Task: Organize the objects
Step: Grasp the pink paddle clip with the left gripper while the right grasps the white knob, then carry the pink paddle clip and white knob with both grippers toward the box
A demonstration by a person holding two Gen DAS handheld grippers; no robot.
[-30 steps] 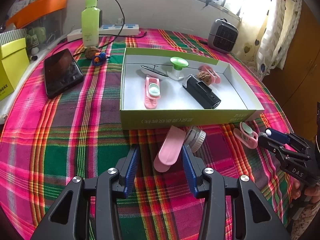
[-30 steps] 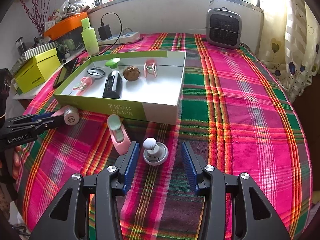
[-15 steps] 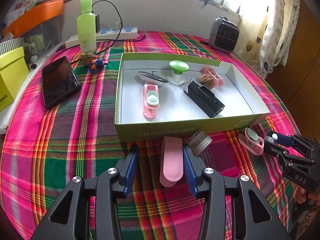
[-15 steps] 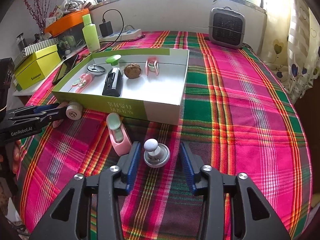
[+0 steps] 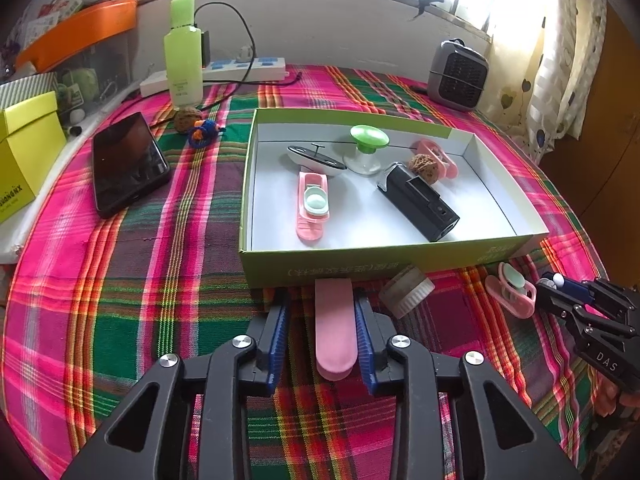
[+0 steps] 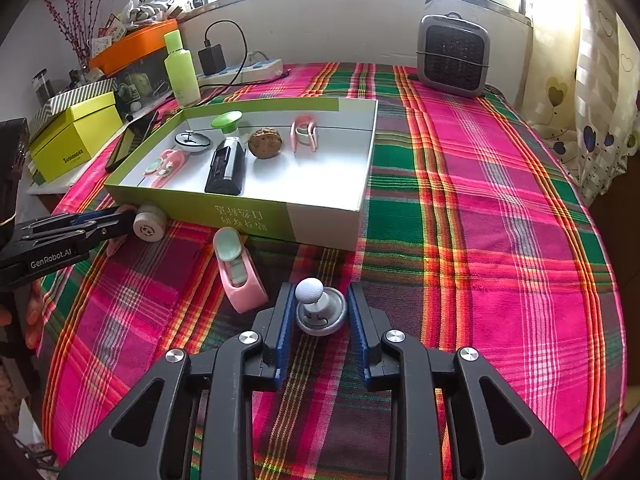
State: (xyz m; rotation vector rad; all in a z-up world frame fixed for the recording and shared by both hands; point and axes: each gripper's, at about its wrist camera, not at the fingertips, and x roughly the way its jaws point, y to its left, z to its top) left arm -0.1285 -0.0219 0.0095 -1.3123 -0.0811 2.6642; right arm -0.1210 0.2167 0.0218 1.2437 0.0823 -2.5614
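Note:
A green-walled white box (image 5: 360,266) (image 6: 256,210) holds several small items, among them a black case (image 5: 418,202) and a walnut (image 6: 264,143). My left gripper (image 5: 322,300) is open, its fingers on either side of a pink flat piece (image 5: 335,326) lying on the cloth before the box. A small white-lidded jar (image 5: 406,294) (image 6: 149,224) lies beside it. My right gripper (image 6: 320,300) is open around a grey knob-topped disc (image 6: 318,310). A pink clip with a green pad (image 6: 238,272) (image 5: 512,288) lies left of it.
A plaid cloth covers the table. A phone (image 5: 126,162), a green bottle (image 5: 183,54), a power strip (image 5: 224,74) and a yellow box (image 5: 22,152) are at the left and back. A grey heater (image 6: 454,56) stands at the back right.
Both grippers have narrowed and moved forward: the left around the pink piece, which turned straight between the fingers, the right around the grey disc.

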